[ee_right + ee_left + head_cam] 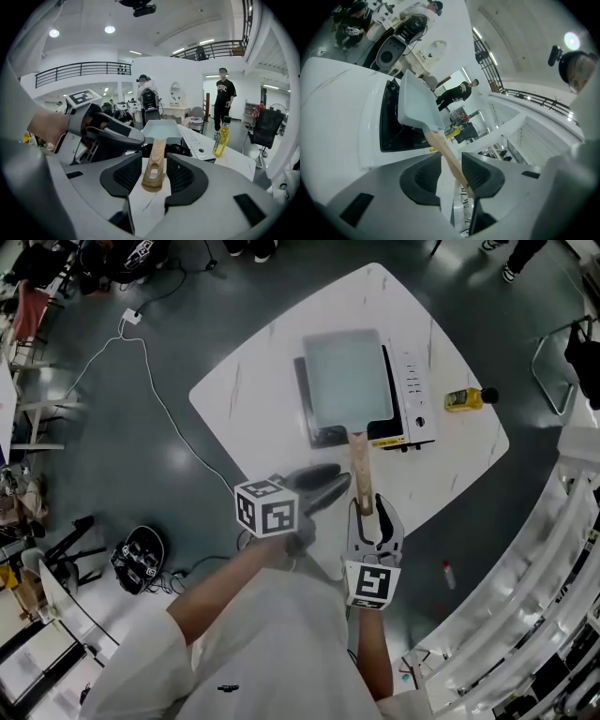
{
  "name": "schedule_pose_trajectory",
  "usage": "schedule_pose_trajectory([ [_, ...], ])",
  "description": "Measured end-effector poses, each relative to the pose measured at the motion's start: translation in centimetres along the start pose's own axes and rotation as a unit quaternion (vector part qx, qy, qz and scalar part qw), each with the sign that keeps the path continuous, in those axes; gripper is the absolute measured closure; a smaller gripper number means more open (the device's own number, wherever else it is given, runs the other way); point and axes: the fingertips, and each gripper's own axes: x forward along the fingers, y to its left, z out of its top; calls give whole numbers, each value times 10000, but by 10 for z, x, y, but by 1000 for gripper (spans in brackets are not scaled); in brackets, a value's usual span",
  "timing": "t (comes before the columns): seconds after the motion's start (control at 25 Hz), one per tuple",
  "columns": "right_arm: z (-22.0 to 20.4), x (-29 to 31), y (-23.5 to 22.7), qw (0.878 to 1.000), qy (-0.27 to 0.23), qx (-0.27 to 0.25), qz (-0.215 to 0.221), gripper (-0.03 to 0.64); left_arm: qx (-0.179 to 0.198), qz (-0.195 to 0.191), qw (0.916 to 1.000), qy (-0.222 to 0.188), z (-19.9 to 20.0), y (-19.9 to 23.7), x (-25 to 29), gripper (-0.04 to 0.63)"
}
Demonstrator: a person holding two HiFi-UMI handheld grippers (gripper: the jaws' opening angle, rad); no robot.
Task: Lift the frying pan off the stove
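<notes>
A rectangular pale grey frying pan [345,376] sits on a white tabletop stove [413,395], its wooden handle [361,465] pointing toward me. My right gripper [371,509] is at the handle's free end. In the right gripper view the handle end [154,166] lies between the open jaws of this gripper [154,177], with a gap on each side. My left gripper [343,476] comes in from the left, beside the handle's middle. In the left gripper view the handle [446,151] crosses the gap of this gripper [452,173], unpressed, with the pan [417,105] beyond.
A yellow oil bottle [464,399] lies on the white table [253,399] right of the stove and shows in the right gripper view [221,137]. The table's near edge runs just below the handle. A cable [159,399] and black gear [139,559] lie on the floor at left.
</notes>
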Motion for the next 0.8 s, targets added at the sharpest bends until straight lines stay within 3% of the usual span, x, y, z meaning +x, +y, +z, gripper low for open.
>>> schedule_pose_trajectory([
  [0.12, -11, 7, 0, 9999, 107, 0, -4, 469, -308, -22, 9995, 2, 0, 12, 8, 469],
  [0.32, -19, 15, -2, 9998, 185, 25, -43, 487, -741, -217, 9970, 26, -1, 21, 22, 370],
  [0.48, -20, 15, -3, 9998, 167, 68, -84, 499, -943, -420, 9946, 58, -1, 22, 31, 360],
  [0.68, -20, 15, -3, 9997, 172, 116, -89, 500, -1521, -1134, 9818, 17, 2, 20, 48, 376],
  [0.8, -19, 15, -3, 9998, 180, 112, -68, 499, -1492, -1245, 9808, 143, 2, 17, 56, 387],
])
